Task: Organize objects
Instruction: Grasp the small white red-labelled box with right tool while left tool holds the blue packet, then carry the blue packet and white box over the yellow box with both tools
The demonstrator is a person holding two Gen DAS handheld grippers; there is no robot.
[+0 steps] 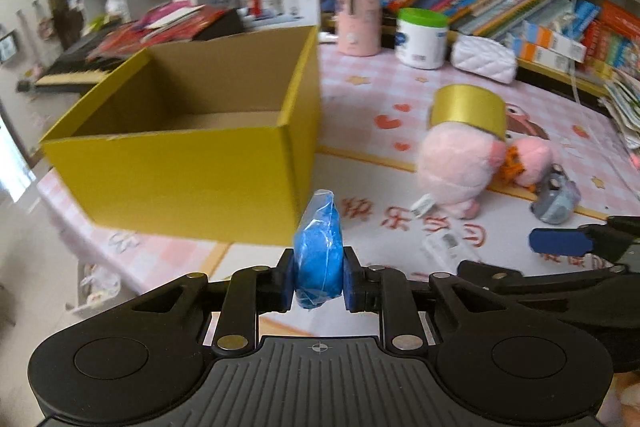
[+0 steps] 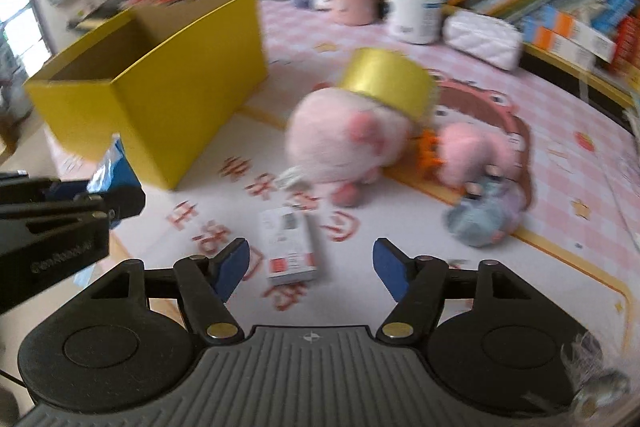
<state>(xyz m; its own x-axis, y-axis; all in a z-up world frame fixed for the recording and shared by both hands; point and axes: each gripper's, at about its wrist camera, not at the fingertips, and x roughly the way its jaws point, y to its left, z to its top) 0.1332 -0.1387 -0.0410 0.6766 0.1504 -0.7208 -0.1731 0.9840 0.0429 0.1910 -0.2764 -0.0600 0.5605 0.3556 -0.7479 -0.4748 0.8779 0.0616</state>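
The left gripper [image 1: 319, 281] pinches a blue plastic-wrapped bundle [image 1: 319, 251] in front of an open yellow box [image 1: 180, 167]. Right of the box lies a pink plush toy [image 1: 464, 163] with a gold tape roll [image 1: 468, 111] resting on it.

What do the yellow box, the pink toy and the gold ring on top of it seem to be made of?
Yellow box: probably cardboard, matte yellow outside, raw brown inside. Pink toy: soft plush, fuzzy surface, sewn-in tag. Gold ring: looks like a roll of tape with a smooth, slightly shiny face.
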